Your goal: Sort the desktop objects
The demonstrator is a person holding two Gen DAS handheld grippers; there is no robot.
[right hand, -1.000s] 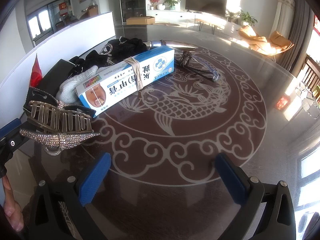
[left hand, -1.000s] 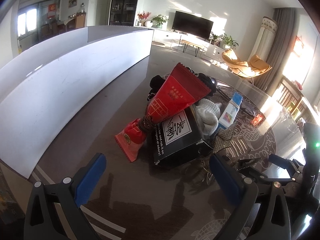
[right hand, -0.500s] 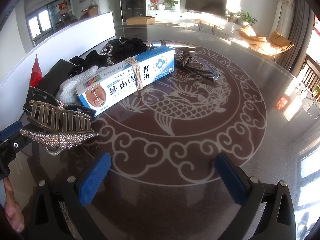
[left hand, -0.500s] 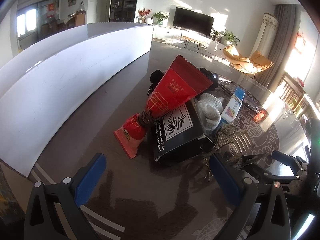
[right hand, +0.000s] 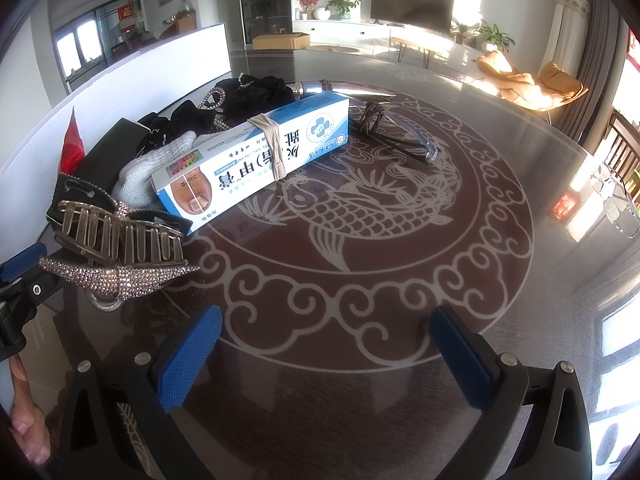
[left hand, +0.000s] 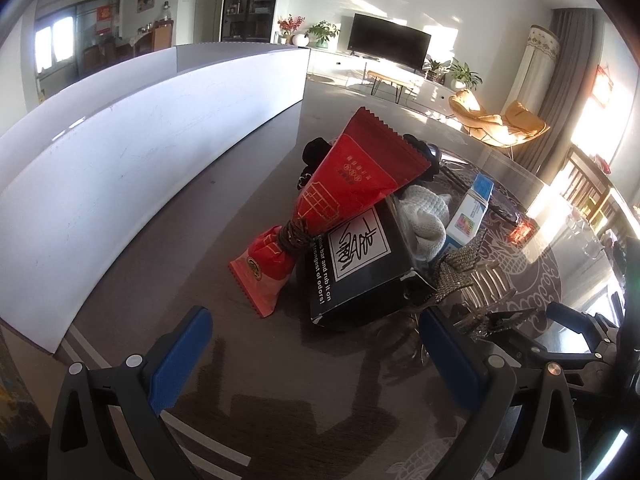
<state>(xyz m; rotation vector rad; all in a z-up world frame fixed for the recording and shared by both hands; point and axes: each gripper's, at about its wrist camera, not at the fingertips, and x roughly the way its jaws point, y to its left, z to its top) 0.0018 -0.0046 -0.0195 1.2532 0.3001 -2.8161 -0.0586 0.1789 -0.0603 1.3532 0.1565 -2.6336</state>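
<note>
A heap of objects lies on the glass table. A red snack packet tied with brown cord leans on a black box. Beside them are a white knitted cloth, a blue and white cream box bound with a rubber band, a rhinestone hair claw, black hair ties and glasses. My left gripper is open and empty, just short of the black box. My right gripper is open and empty, over the fish pattern, to the right of the hair claw.
A white board wall stands along the left of the table. The table has a fish motif under glass. The right gripper's fingers show at the left view's right edge. A living room lies behind.
The left gripper has drifted slightly, so the heap sits a little more to the right and nearer in its view. The right gripper has not visibly moved.
</note>
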